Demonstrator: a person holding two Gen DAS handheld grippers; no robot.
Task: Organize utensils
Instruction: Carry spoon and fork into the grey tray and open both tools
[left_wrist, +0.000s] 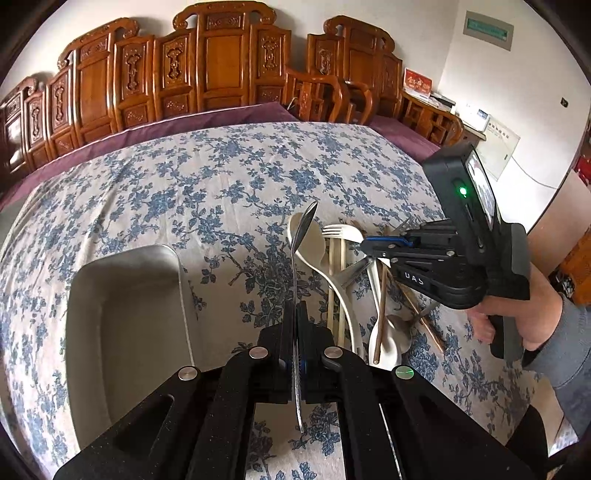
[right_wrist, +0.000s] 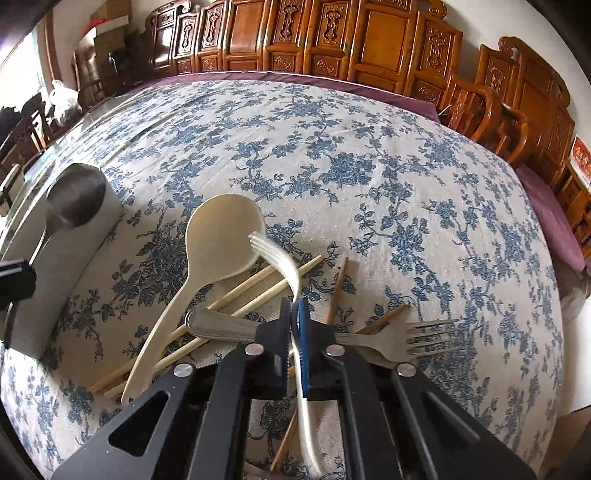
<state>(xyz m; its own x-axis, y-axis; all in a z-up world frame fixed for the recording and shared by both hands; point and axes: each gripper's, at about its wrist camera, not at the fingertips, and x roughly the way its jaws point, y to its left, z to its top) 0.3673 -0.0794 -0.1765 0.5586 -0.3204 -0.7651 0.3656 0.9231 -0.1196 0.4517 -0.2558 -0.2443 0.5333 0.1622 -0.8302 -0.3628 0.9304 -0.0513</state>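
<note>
My left gripper (left_wrist: 295, 314) is shut on the handle of a metal spoon (left_wrist: 306, 225), which stands upright above the cloth just right of a metal tray (left_wrist: 125, 314). My right gripper (right_wrist: 294, 310) is shut on a white plastic fork (right_wrist: 271, 254), tines pointing away, over the utensil pile. In the left wrist view the right gripper (left_wrist: 365, 245) hangs over that pile, held by a person's hand (left_wrist: 532, 317). The pile holds a cream serving spoon (right_wrist: 221, 236), pale chopsticks (right_wrist: 258, 288), brown chopsticks (right_wrist: 338, 288) and a metal fork (right_wrist: 410, 338). The held metal spoon (right_wrist: 75, 199) shows at the far left.
A table under a blue-flowered cloth (left_wrist: 221, 173) carries everything. The tray (right_wrist: 70, 280) lies left of the pile. Carved wooden chairs (left_wrist: 221, 62) line the far edge. A white spoon (left_wrist: 384, 343) and a metal spoon (left_wrist: 400, 325) lie at the pile's near end.
</note>
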